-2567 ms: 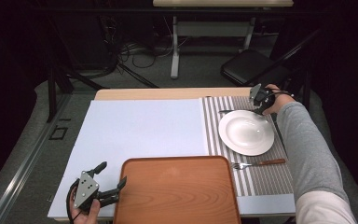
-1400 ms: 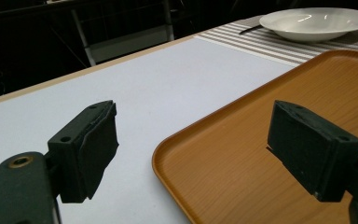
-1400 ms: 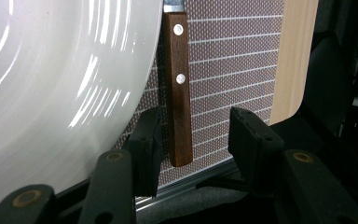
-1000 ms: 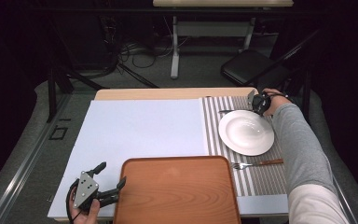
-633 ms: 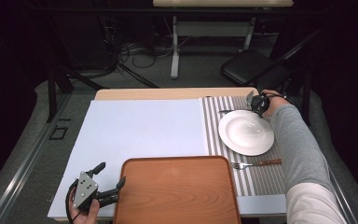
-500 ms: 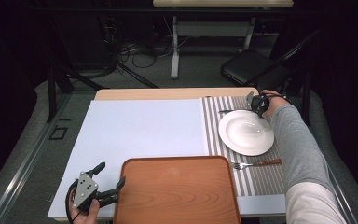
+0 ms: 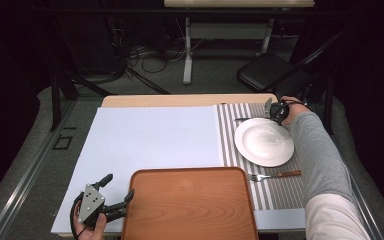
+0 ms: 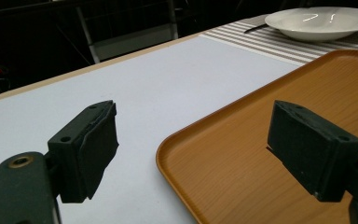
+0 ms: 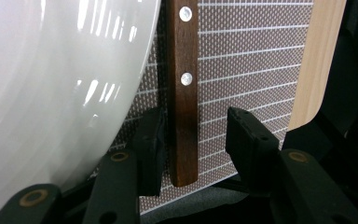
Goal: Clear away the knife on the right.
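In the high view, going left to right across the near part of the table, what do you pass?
left gripper → wooden tray → fork → grey sleeve

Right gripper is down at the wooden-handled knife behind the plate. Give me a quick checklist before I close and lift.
1. Handle between the jaws: ok. The knife handle lies between the right gripper jaws, end first.
2. Centred: not ok. The handle sits against the pad nearer the plate, with a gap to the other pad.
3. Grip made: not ok. The jaws stand open; both pads do not yet press.
4. Plate clearance: cannot tell. The plate rim is close beside one jaw.
5. Tray ready: ok. Its surface is bare.
6. Left gripper: ok. It is open at the tray's near left corner, far from the knife.
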